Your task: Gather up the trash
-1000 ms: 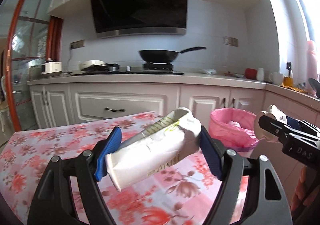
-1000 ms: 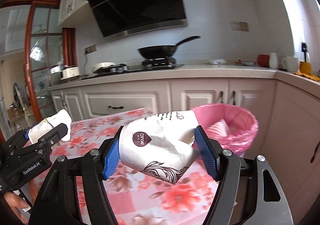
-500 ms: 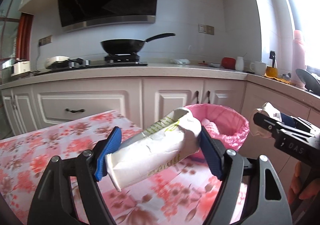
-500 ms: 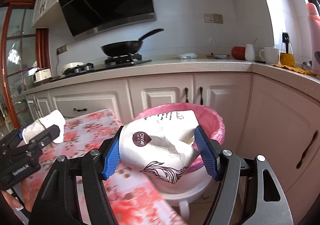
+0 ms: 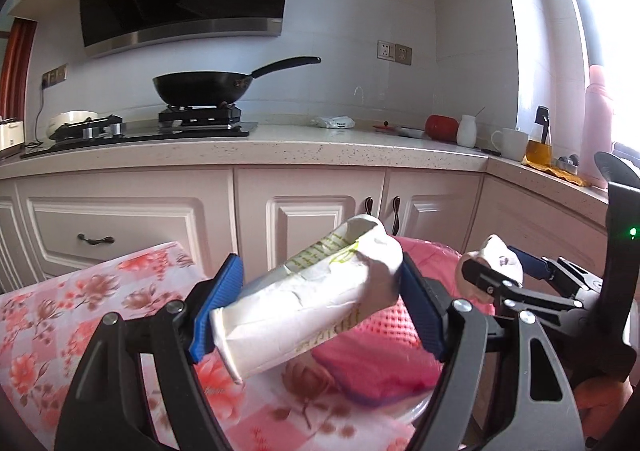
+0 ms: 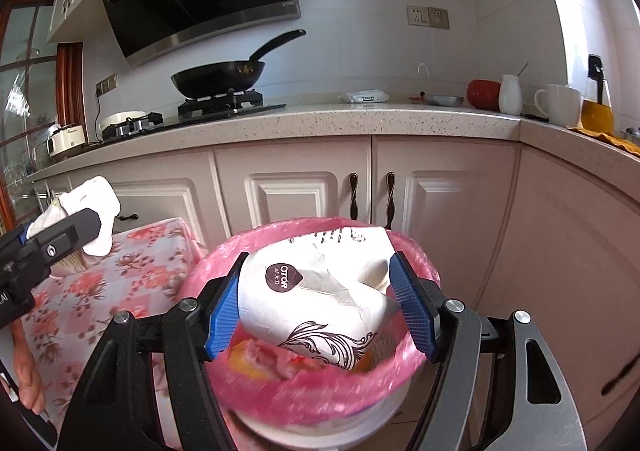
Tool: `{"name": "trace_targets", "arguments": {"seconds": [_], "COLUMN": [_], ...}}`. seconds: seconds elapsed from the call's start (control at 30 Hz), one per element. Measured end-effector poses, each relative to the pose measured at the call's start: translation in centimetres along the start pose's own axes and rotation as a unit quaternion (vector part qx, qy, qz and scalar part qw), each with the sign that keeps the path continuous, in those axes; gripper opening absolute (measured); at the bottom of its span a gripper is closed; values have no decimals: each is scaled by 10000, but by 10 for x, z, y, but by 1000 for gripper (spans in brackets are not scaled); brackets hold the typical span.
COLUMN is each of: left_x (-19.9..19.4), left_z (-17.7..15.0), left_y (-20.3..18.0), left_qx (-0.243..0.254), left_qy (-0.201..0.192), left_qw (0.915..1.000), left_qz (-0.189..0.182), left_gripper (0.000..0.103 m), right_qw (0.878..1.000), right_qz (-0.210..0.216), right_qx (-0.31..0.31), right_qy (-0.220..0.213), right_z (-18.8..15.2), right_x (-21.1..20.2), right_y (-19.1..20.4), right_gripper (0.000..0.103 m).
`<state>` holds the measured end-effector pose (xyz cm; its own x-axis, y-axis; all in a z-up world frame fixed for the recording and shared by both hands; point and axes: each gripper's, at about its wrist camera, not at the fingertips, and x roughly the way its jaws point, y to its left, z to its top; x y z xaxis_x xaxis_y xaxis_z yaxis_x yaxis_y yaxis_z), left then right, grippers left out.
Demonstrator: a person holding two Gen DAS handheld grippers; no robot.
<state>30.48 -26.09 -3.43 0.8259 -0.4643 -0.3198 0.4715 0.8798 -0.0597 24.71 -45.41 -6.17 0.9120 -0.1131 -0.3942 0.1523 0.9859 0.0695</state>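
My right gripper (image 6: 318, 303) clamped a light, crushable paper cup (image 6: 316, 299) across its dented middle; my left gripper (image 5: 320, 311) pinched another crumpled cup (image 5: 308, 307).

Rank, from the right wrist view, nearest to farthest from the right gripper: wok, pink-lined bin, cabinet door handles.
From the right gripper:
1. Pink-lined bin, directly below and ahead.
2. Cabinet door handles, behind the bin.
3. Wok, on the stove, up left.
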Motion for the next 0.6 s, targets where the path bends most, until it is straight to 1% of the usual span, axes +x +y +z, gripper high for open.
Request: {"name": "trace_targets", "arguments": {"seconds": [0.17,0.23,0.27,0.3,0.33,0.43,0.57,0.6], "left_x": [31,42,48,52,57,69,85,88], "left_z": [7,7,8,9,9,12,15,15], "left_y": [4,6,7,8,7,-2,-25,-30], "left_qx": [-14,-59,-85,-105,-126,-97,9,33], "left_qy": [85,144,188,214,240,276,308,316], "left_qw": [10000,9999,9998,9997,9996,9996,9992,9992], "left_qz": [48,75,79,78,68,-18,-237,-262], "left_gripper": [75,75,75,75,75,75,76,83], "right_qw": [9999,9999,9999,9999,9998,9996,9989,9986], "right_qz": [40,-11,-15,-24,-44,-130,-247,-278], "right_qx": [36,55,94,136,190,245,370,421], "right_qy": [109,113,115,99,44,-48,-128,-131], "right_z": [5,6,7,8,8,10,8,7], "right_x": [30,37,38,39,37,30,16,12], "right_y": [-13,-17,-20,-23,-27,-38,-54,-59], "right_gripper": [67,68,71,76,77,78,78,78]}}
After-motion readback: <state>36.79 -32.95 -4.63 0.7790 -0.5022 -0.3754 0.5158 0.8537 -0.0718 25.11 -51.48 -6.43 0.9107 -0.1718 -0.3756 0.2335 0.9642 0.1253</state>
